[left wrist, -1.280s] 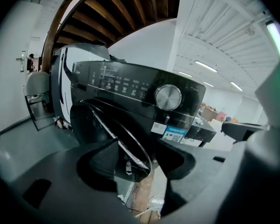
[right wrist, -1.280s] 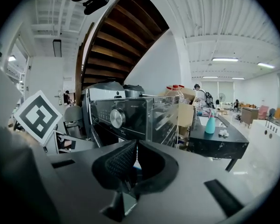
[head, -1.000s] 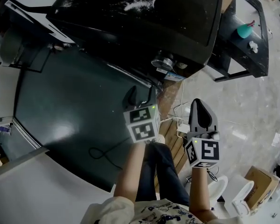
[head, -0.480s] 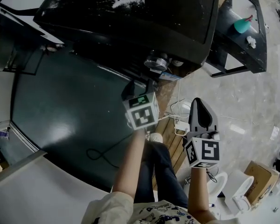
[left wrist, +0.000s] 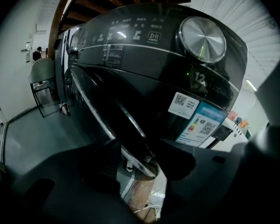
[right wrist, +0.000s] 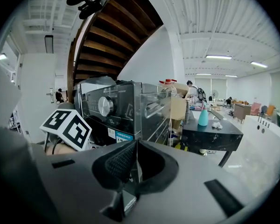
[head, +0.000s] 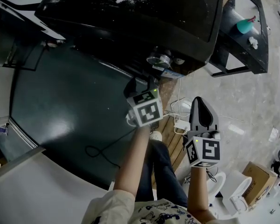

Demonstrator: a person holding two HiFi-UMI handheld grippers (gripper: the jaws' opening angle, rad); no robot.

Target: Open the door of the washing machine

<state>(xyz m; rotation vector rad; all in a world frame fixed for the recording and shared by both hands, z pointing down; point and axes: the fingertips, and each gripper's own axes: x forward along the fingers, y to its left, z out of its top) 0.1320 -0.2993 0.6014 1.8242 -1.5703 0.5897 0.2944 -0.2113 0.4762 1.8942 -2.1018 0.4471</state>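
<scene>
Left claw [left wrist: 142, 161] spread round door edge [left wrist: 129, 125] — hidden overhead, right claw [right wrist: 133, 166] closed

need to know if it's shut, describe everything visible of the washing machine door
The washing machine door is dark, glossy and curved, with a chrome band along its rim. It seems closed, set below the silver knob. The left gripper has its jaws apart around the rim's edge; contact is unclear.

Black washing machine [head: 130, 13], silver knob [left wrist: 202, 39], teal bottle [head: 245, 26].
</scene>
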